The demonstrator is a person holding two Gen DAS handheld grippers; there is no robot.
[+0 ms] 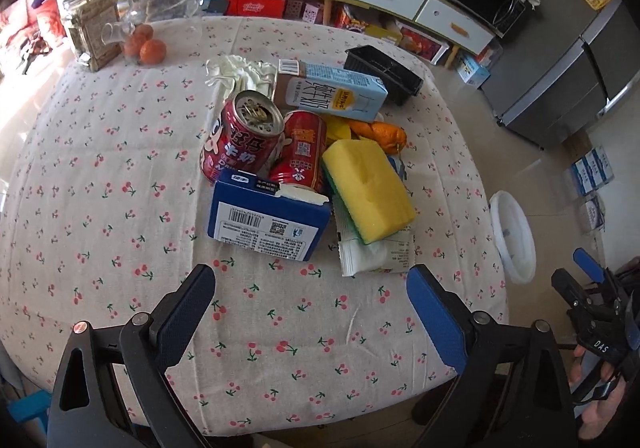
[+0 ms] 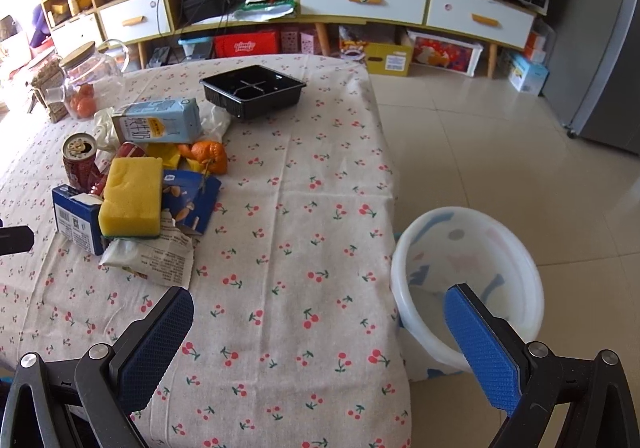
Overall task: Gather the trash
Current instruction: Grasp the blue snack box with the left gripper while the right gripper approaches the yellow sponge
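Both the left hand-held gripper (image 1: 310, 312) and the right hand-held gripper (image 2: 320, 332) are hanging apart, empty. Ahead of the left one, the blue box (image 1: 268, 226) is looking light and stiff; gripping its flat sides seems best.

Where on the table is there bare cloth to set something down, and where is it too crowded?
Free: the near strip of tablecloth between the trash pile and the table's front edge, and the right side between the pile and the edge above the white bin. Crowded: around the yellow sponge, the blue box and the cans; the far left corner holds glass jars.
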